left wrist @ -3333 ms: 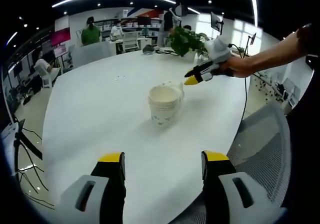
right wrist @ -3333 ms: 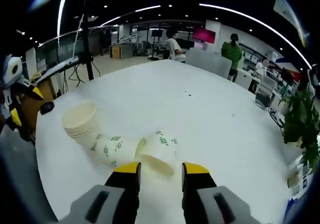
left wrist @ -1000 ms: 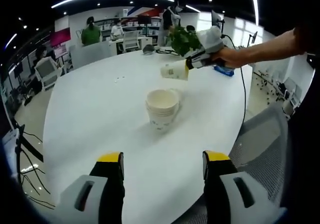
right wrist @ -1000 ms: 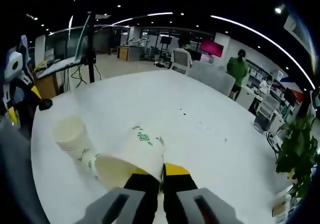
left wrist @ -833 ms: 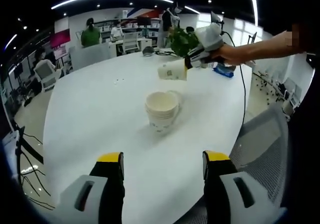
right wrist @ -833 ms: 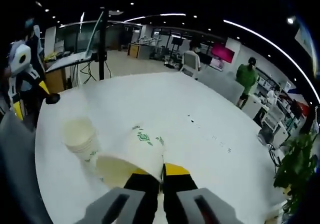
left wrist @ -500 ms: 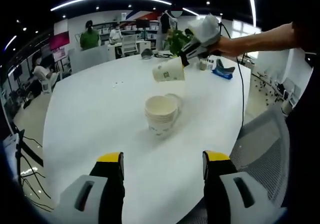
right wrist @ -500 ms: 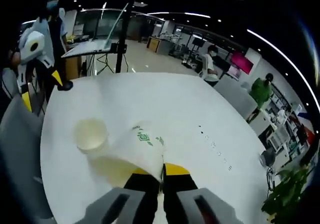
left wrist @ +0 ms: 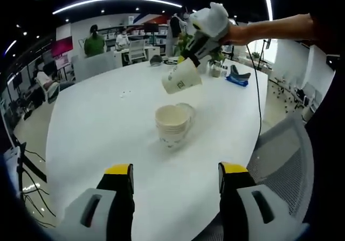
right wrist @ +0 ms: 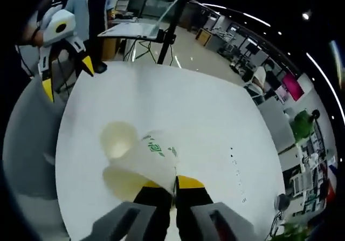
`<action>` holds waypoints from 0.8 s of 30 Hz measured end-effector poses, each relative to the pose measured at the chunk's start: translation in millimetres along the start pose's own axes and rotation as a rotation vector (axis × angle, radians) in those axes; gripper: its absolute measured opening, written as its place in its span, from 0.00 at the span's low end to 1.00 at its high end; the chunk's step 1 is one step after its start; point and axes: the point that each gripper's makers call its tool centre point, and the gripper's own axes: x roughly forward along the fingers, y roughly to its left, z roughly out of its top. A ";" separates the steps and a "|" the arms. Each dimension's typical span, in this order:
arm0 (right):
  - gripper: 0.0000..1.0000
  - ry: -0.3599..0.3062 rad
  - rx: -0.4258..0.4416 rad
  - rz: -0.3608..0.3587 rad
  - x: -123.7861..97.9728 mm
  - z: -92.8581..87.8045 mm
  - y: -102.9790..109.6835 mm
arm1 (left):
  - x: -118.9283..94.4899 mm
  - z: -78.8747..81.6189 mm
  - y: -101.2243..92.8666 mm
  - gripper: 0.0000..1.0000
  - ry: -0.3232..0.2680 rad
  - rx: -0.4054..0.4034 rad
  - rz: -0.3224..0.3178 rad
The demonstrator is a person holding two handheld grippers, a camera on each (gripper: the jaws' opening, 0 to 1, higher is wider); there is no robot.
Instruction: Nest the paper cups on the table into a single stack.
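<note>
1. A stack of paper cups (left wrist: 172, 125) stands upright near the middle of the white table (left wrist: 97, 128). The rims of several nested cups show as bands below the mouth, and the top cup's cream-coloured inside holds nothing visible.
2. In the right gripper view the same stack (right wrist: 119, 139) is seen from above as a pale round mouth on the table (right wrist: 188, 117).
3. Just behind the stack in the left gripper view, a rounded pale shape touches it on the far right side; I cannot tell what it is.
4. The right gripper (left wrist: 185, 57) holds a single paper cup (left wrist: 181, 80) in the air above and slightly beyond the stack, apart from it. The cup is tilted, its mouth facing down and toward the left.
5. In the right gripper view the right gripper (right wrist: 167, 190) has its jaws pinched close together on the rim wall of the held cup (right wrist: 144, 163), whose open mouth faces the camera and shows a bare inside.
6. The held cup is white with a small green printed pattern on its side.
7. The left gripper (left wrist: 175, 179) hovers low at the near table edge, jaws spread wide with nothing between them. It also appears at the far left of the right gripper view (right wrist: 64, 63).
8. A grey mesh chair (left wrist: 285, 165) stands beside the table.
</note>
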 end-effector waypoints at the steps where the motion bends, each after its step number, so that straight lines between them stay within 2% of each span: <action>1: 0.00 0.018 -0.030 0.013 -0.5 1.6 1.5 | -0.5 0.1 -0.2 0.63 -0.001 0.001 -0.001; 3: 0.00 0.047 -0.069 0.049 0.7 4.1 6.6 | -1.1 0.2 -0.7 0.63 -0.003 0.002 -0.003; 7: 0.00 0.066 -0.103 0.078 -1.2 10.7 14.8 | -3.5 0.9 -3.6 0.63 -0.005 0.005 -0.007; 9: 0.00 0.079 -0.121 0.094 2.2 11.6 11.2 | -4.2 0.5 -3.6 0.63 -0.006 0.004 -0.008; 14: 0.00 0.133 -0.205 0.156 8.2 18.5 26.8 | -5.3 -0.6 -1.1 0.63 -0.010 0.004 -0.007; 19: 0.00 0.154 -0.242 0.188 10.2 30.2 33.5 | -6.1 -0.5 2.1 0.63 -0.014 0.002 -0.006; 24: 0.00 0.201 -0.288 0.223 15.6 34.5 39.4 | -7.9 -1.4 4.0 0.63 -0.018 0.001 -0.005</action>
